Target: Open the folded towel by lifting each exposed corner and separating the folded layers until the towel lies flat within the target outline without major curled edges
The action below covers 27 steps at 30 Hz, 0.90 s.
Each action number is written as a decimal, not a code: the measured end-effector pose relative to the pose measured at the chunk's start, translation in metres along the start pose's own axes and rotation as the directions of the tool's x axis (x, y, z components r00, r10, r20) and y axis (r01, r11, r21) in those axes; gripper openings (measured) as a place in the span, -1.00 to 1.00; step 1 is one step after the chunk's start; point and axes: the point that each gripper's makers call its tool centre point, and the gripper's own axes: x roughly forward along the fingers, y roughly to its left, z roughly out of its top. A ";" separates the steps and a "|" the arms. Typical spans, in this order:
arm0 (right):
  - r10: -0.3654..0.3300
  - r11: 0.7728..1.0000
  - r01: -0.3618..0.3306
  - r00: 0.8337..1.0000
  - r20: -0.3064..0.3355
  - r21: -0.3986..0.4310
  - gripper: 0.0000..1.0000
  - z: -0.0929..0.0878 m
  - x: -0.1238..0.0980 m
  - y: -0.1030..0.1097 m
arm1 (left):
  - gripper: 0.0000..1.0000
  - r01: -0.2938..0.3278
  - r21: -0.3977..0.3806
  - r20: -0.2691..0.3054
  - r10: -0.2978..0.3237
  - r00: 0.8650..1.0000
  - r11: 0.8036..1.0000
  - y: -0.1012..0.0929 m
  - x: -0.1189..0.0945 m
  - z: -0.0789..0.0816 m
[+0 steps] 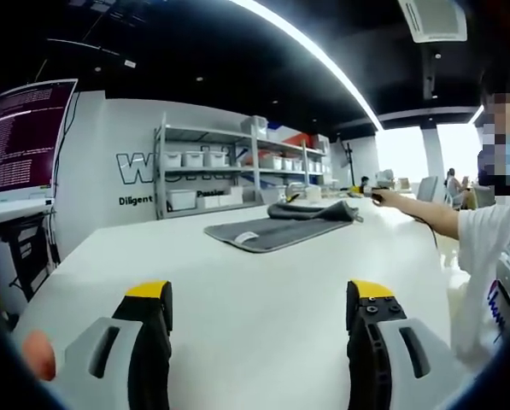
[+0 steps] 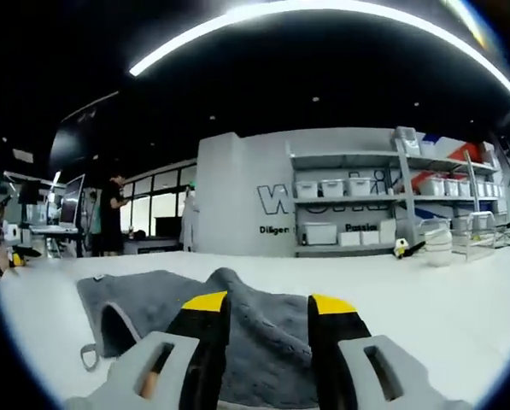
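Up close in the left gripper view, my left gripper (image 1: 260,299) stands with its yellow-tipped jaws wide apart and nothing between them, only the bare white table (image 1: 237,282) showing in the gap. Ahead of those fingers, well apart from them and a little right of the gap's line, the grey towel (image 1: 276,229) lies on the table, flat on its near side with a small white tag, and bunched up into a darker hump on its far side. Beyond the right finger a person's arm (image 1: 417,209) reaches in from the right toward the hump; I cannot tell what the hand holds there. To the left of the fingers a monitor (image 1: 24,137) with text stands at the table's edge, and far behind the towel a shelf (image 1: 237,166) with white bins lines a grey wall. In the right gripper view, my right gripper (image 2: 259,312) hangs just over the towel (image 2: 263,342), jaws parted by a moderate gap with grey cloth showing through it. Whether the tips touch or pinch the cloth I cannot tell. A raised fold of the towel peaks just past the left finger, and a small loop hangs off the towel's edge further left. Beyond the fingers the white table (image 2: 425,299) runs on, then the shelf (image 2: 366,205) with bins on the wall, and off to the far left a person (image 2: 111,213) stands by desks.
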 end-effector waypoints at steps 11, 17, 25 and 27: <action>0.186 0.982 -0.187 0.977 -0.104 -0.005 0.50 -0.014 0.023 0.055 | 0.66 0.000 0.001 0.000 0.000 1.000 1.000 -0.001 0.000 0.000; 0.281 0.959 -0.284 0.951 -0.132 -0.006 0.83 -0.015 0.030 0.095 | 0.66 -0.001 0.002 -0.001 0.001 1.000 1.000 -0.001 0.000 -0.001; 0.365 0.928 -0.371 0.924 -0.111 -0.042 0.99 0.002 0.034 0.147 | 0.66 -0.003 -0.001 -0.003 0.003 1.000 1.000 0.000 0.000 -0.001; 0.398 0.912 -0.407 0.908 -0.130 -0.052 0.99 0.002 0.035 0.163 | 0.66 -0.005 -0.002 -0.006 0.005 1.000 1.000 0.000 0.000 -0.001</action>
